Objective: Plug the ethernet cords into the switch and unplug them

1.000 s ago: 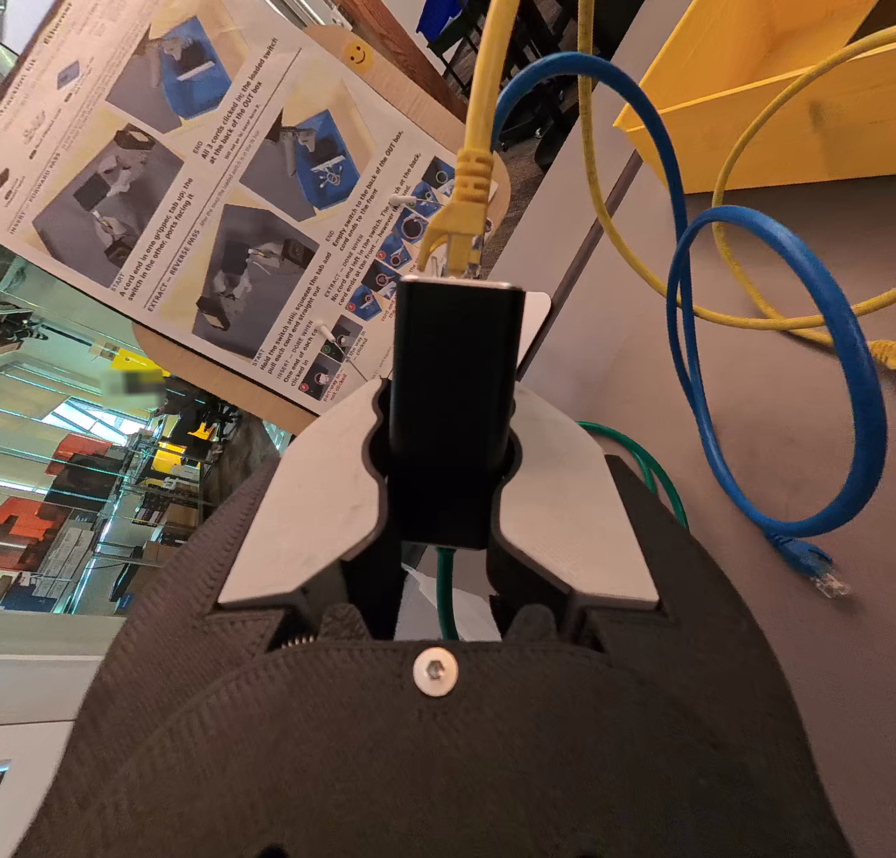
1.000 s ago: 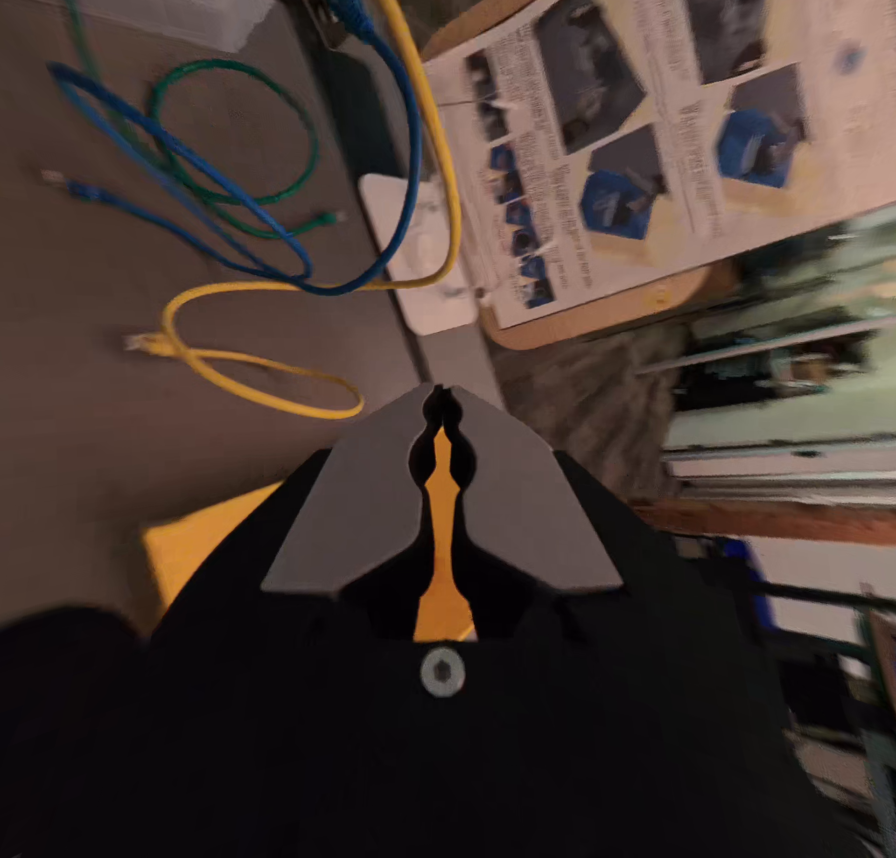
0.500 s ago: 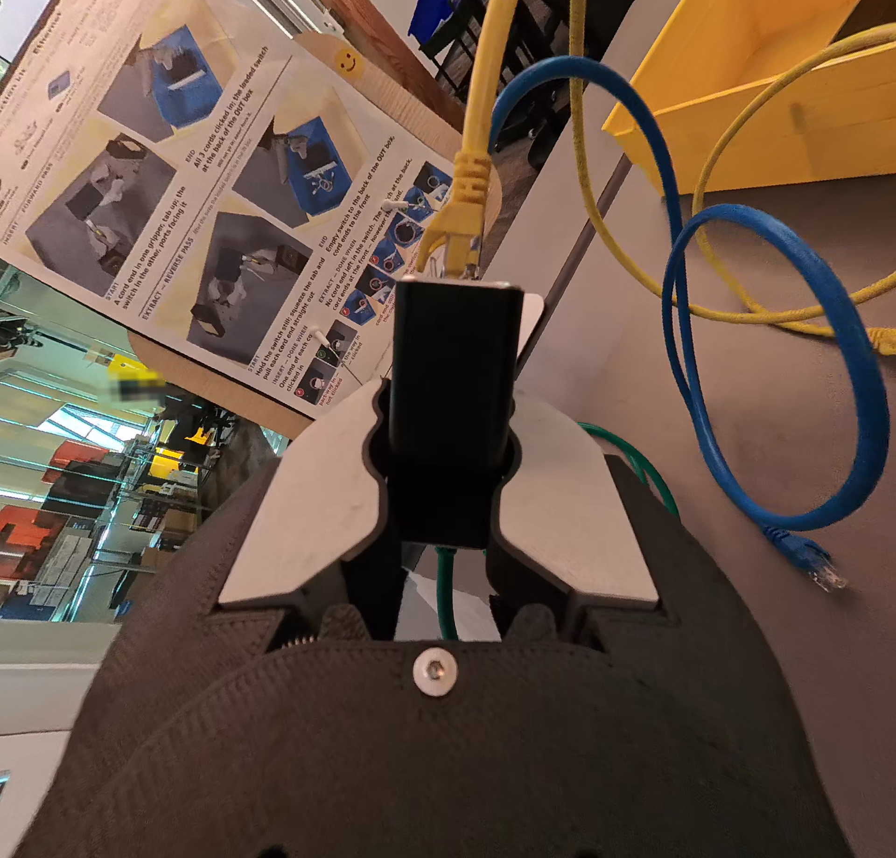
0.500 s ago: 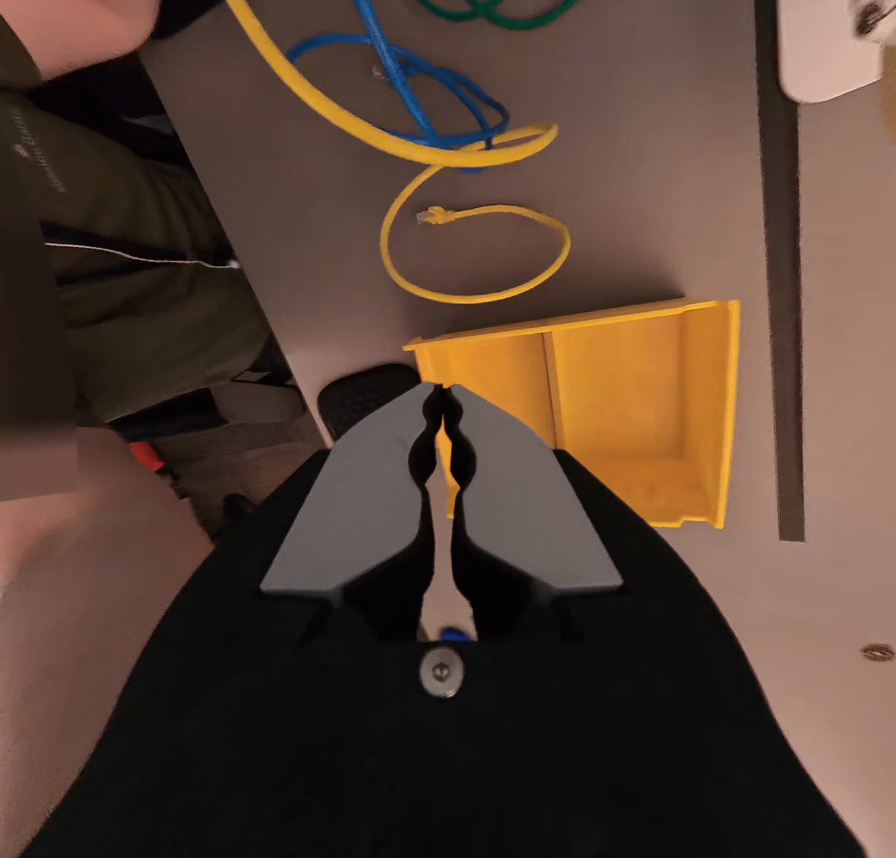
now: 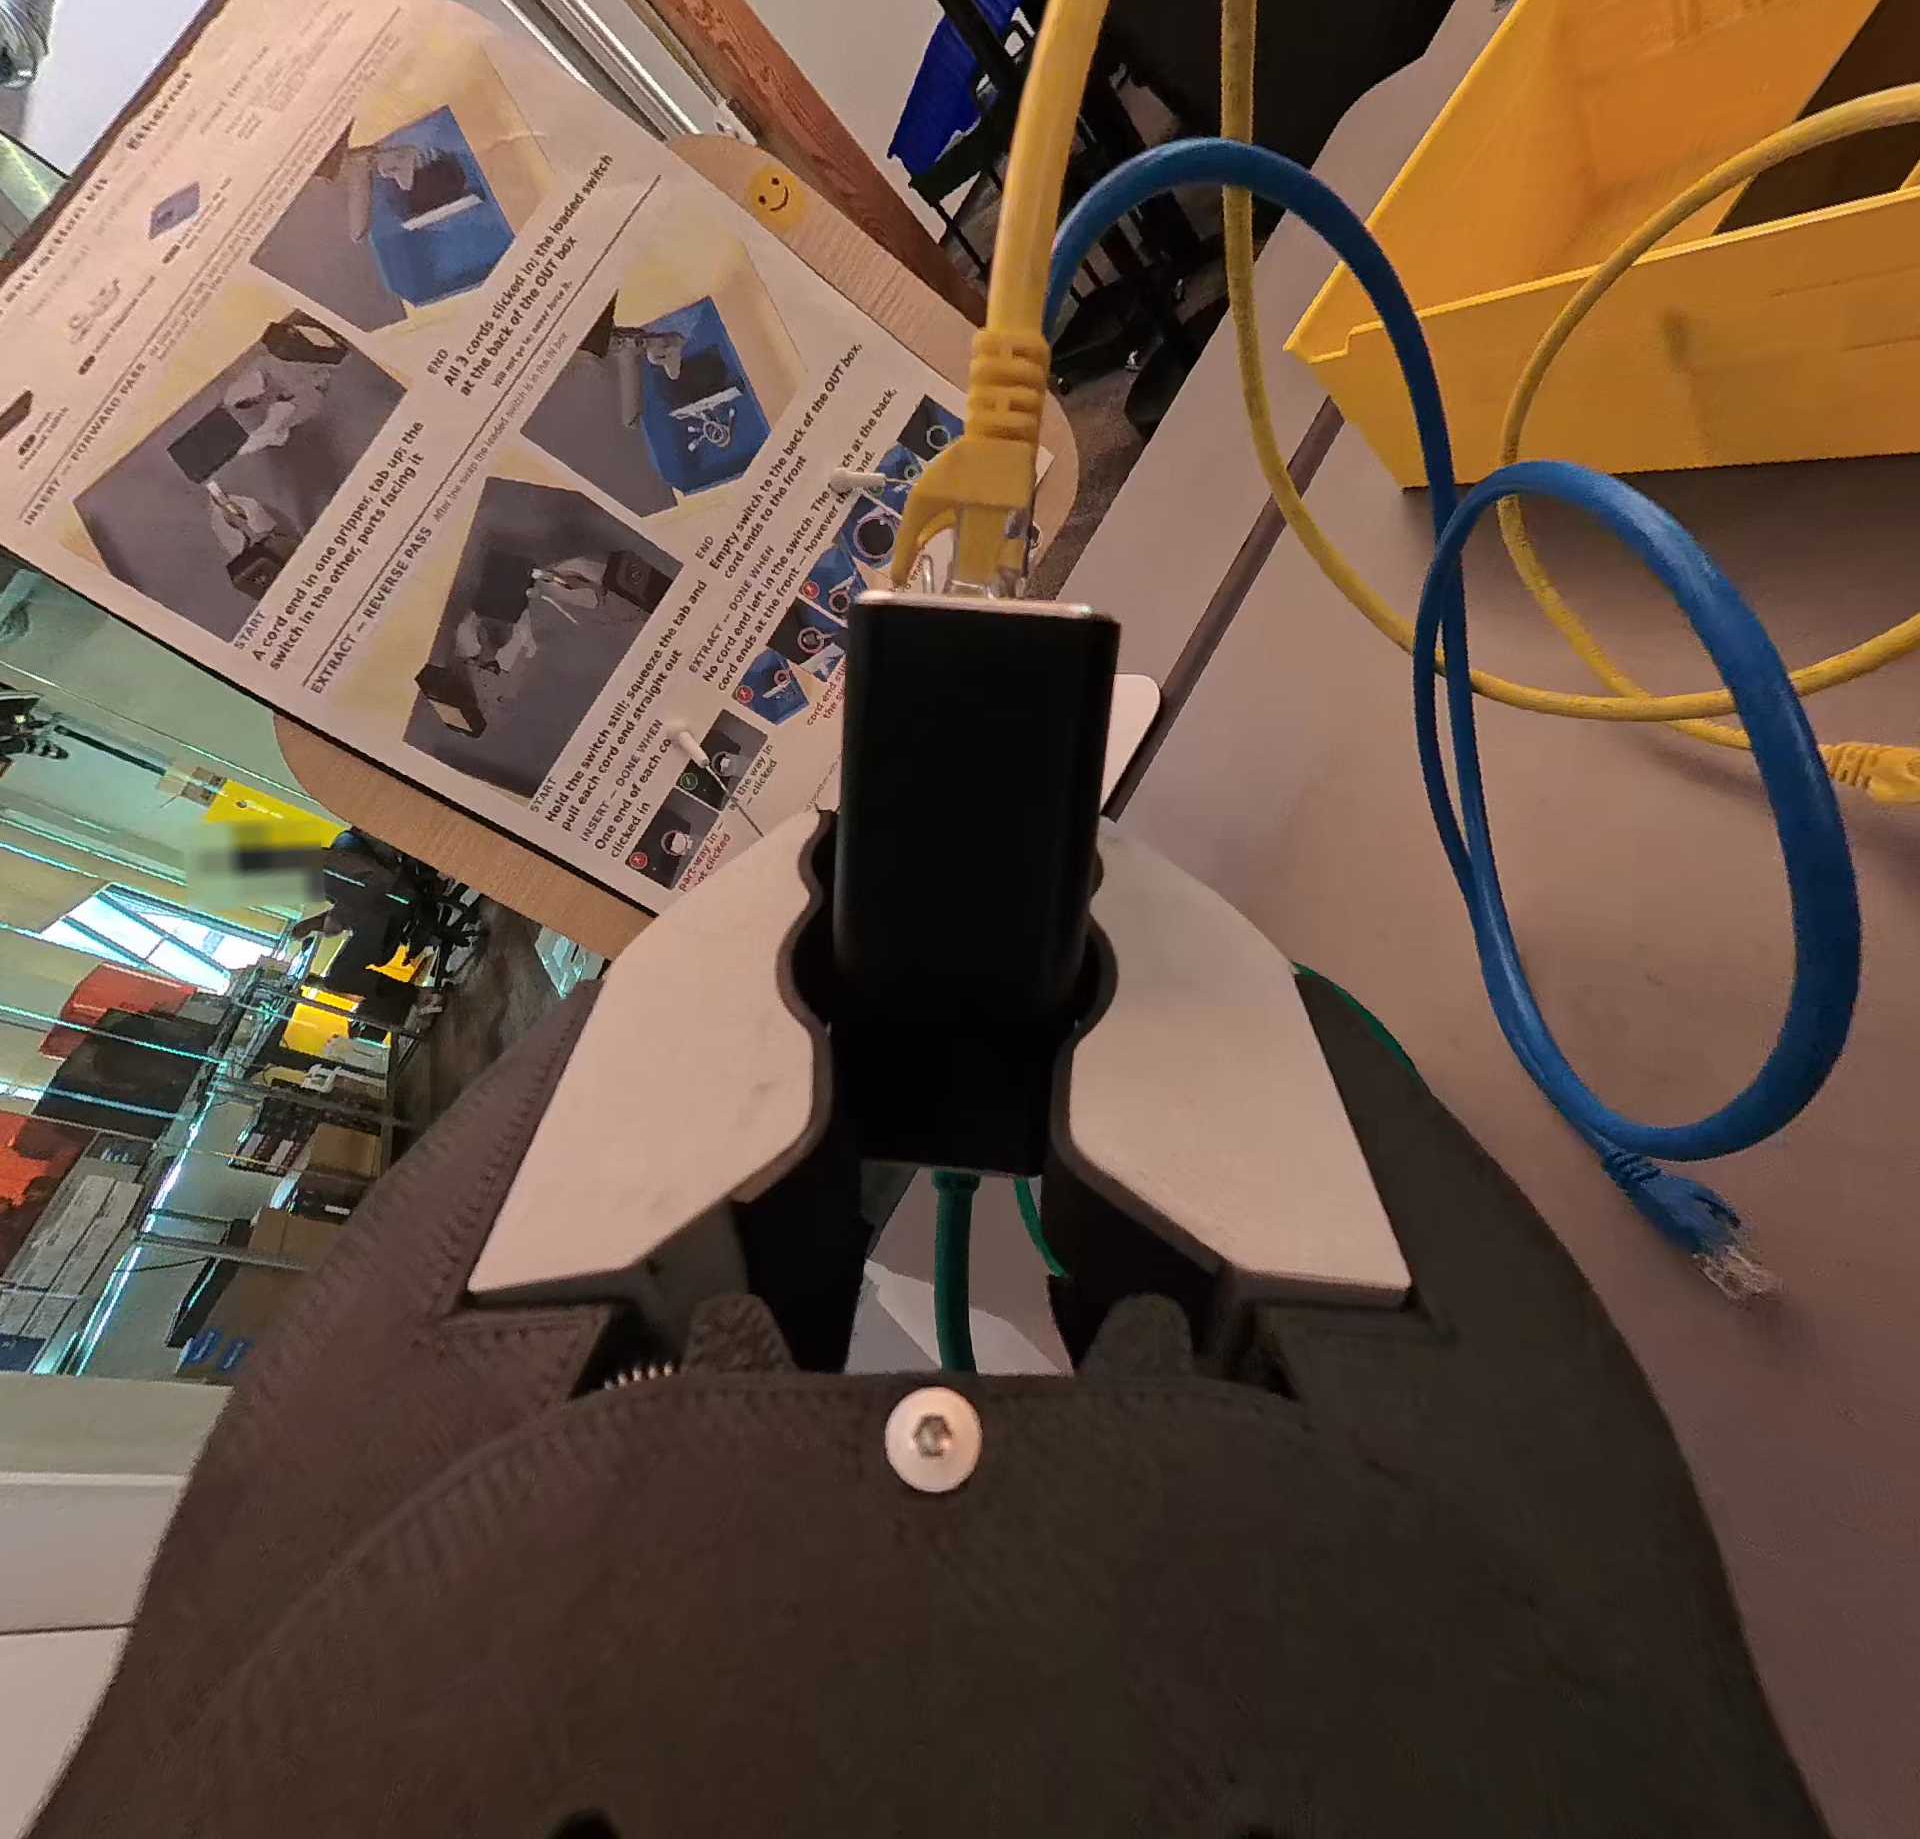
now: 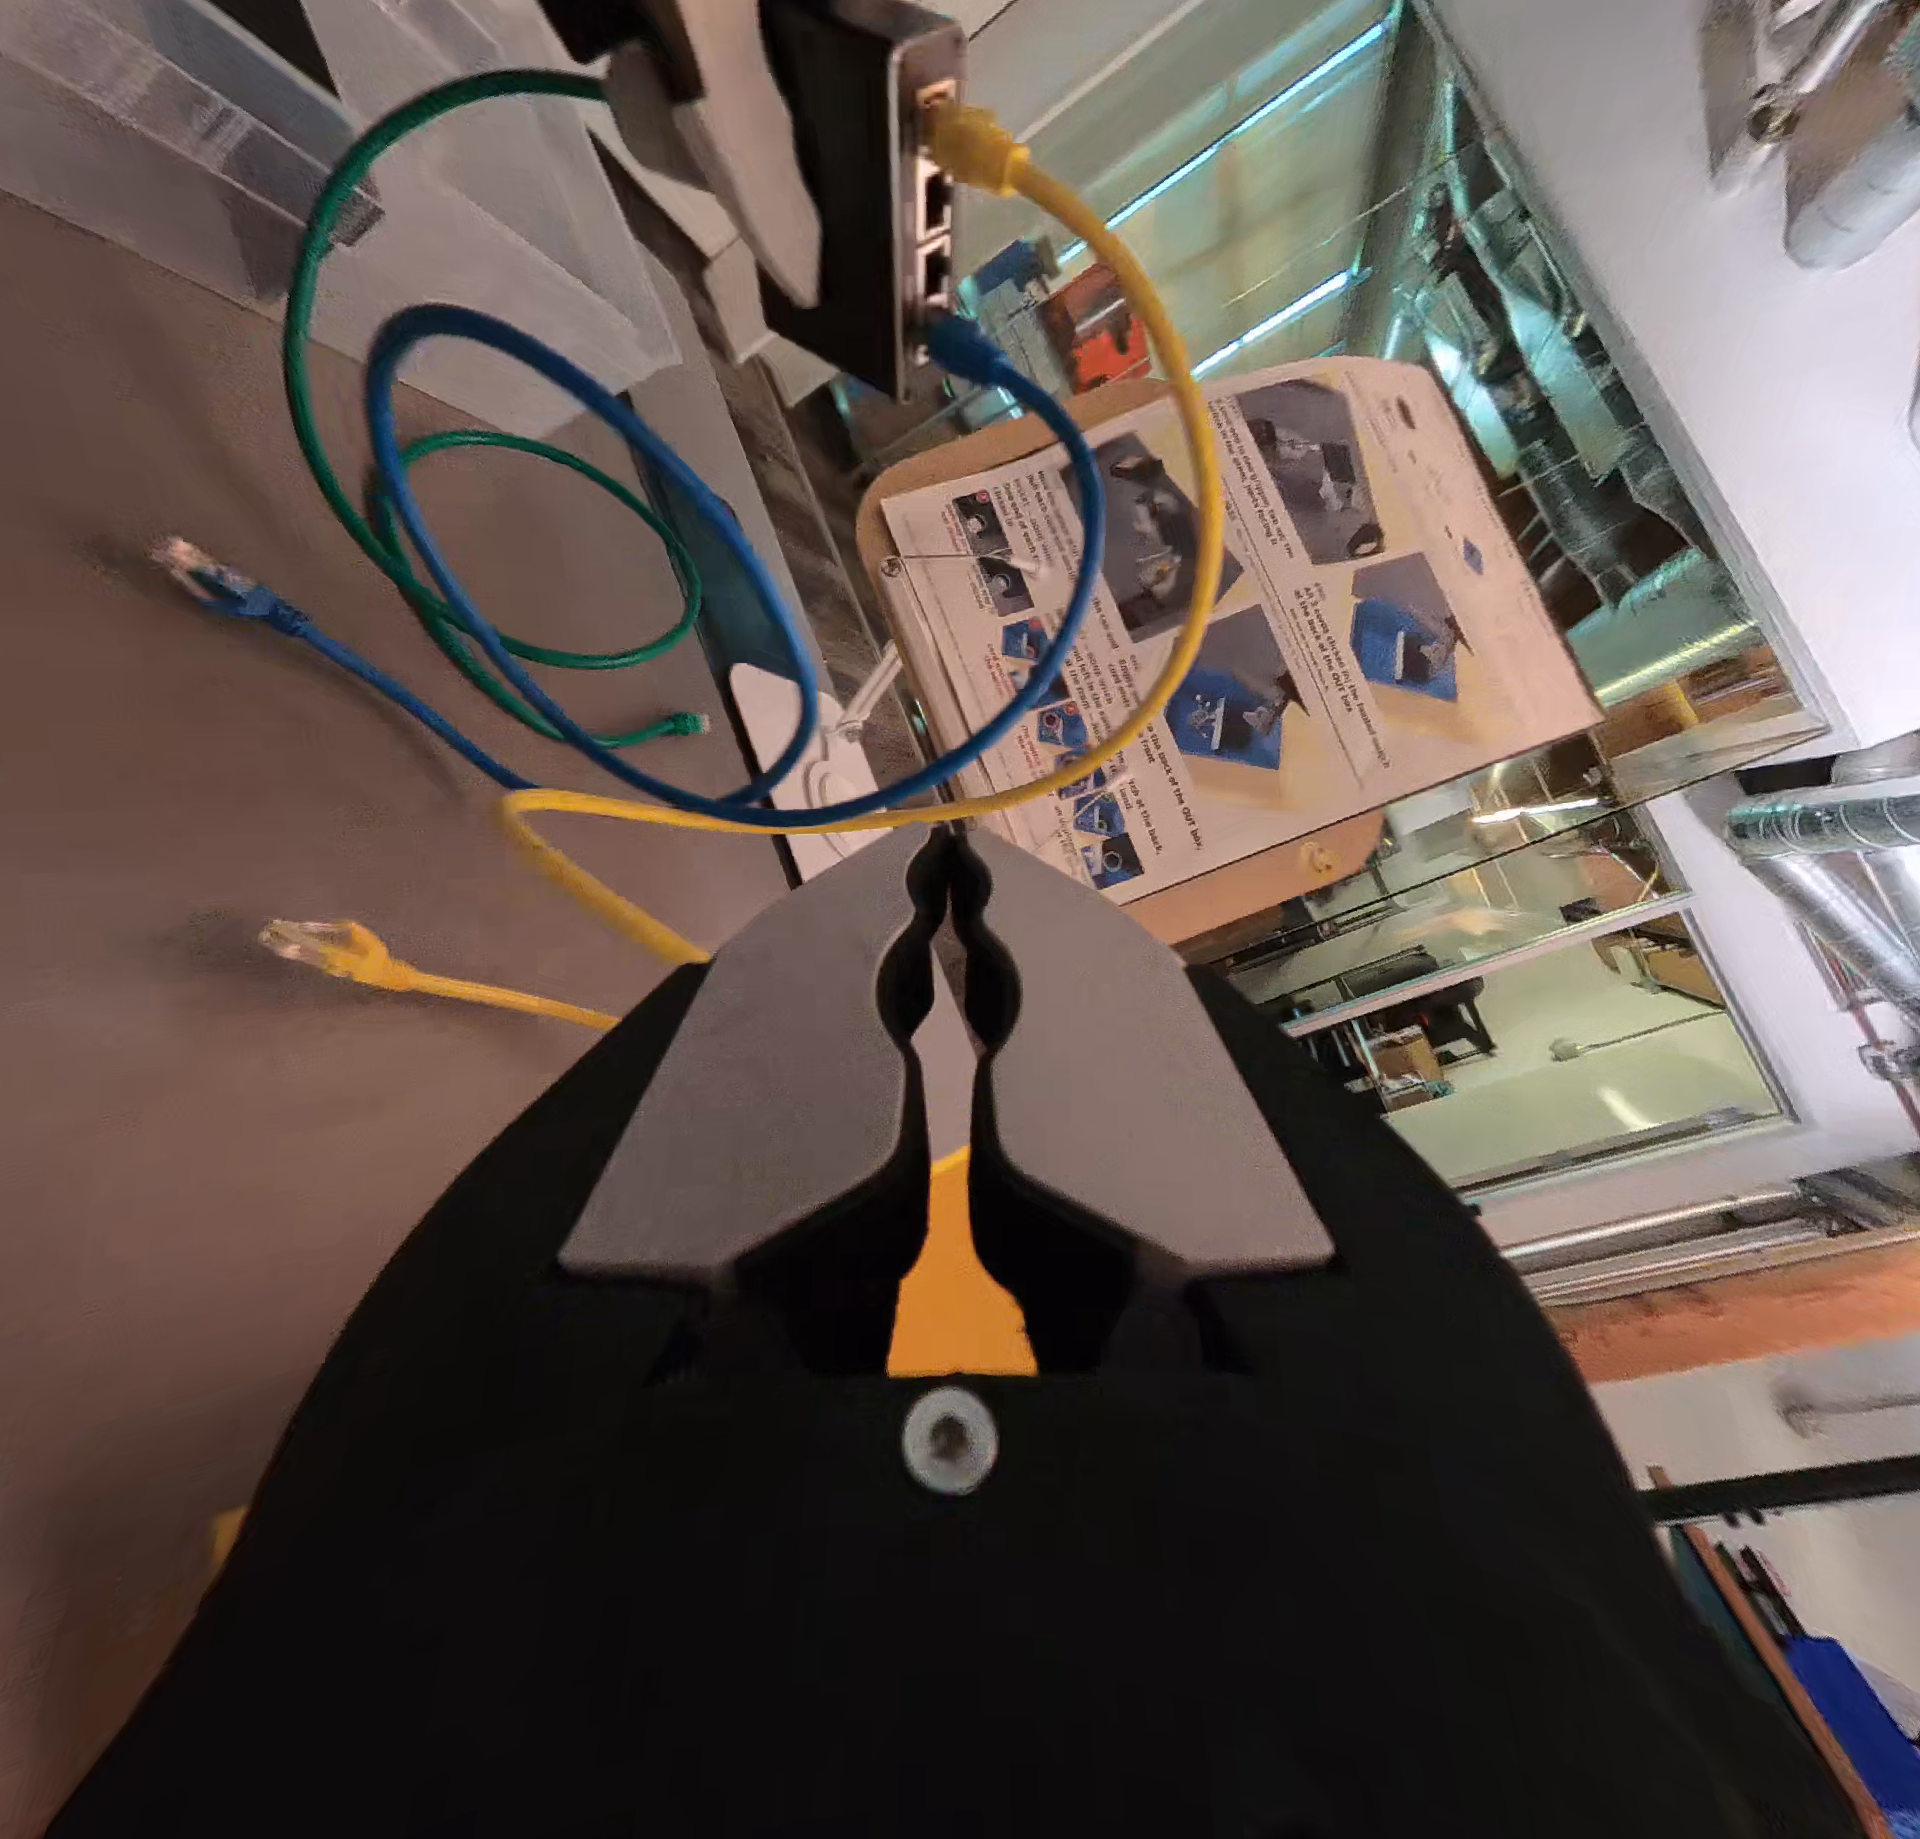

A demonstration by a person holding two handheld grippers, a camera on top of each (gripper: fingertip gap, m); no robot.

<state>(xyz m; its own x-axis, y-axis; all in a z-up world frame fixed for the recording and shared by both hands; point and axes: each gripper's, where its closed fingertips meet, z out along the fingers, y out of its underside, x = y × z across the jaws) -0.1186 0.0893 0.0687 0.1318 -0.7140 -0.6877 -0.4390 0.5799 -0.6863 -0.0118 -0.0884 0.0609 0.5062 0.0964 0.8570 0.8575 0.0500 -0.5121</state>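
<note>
My left gripper (image 5: 961,916) is shut on the black switch (image 5: 971,854) and holds it above the grey table. A yellow cord (image 5: 1003,407) is plugged into its far face. In the right wrist view the switch (image 6: 862,189) shows its port face with the yellow cord (image 6: 1143,355) in the top port and a blue cord (image 6: 1049,439) in a lower port. A green cord (image 6: 312,335) runs behind the left gripper. My right gripper (image 6: 945,839) is shut and empty, below the hanging cord loops.
A yellow bin (image 5: 1621,231) stands on the table at the right. Loose cord ends lie on the table: blue (image 6: 223,584), green (image 6: 681,724), yellow (image 6: 332,948). An instruction sheet on a board (image 5: 416,459) stands beyond the table edge. A clear box (image 6: 156,148) sits at the far left.
My right gripper has swung round from looking down at the bin and table edge to facing the switch's ports. My left gripper holds the switch nearly still.
</note>
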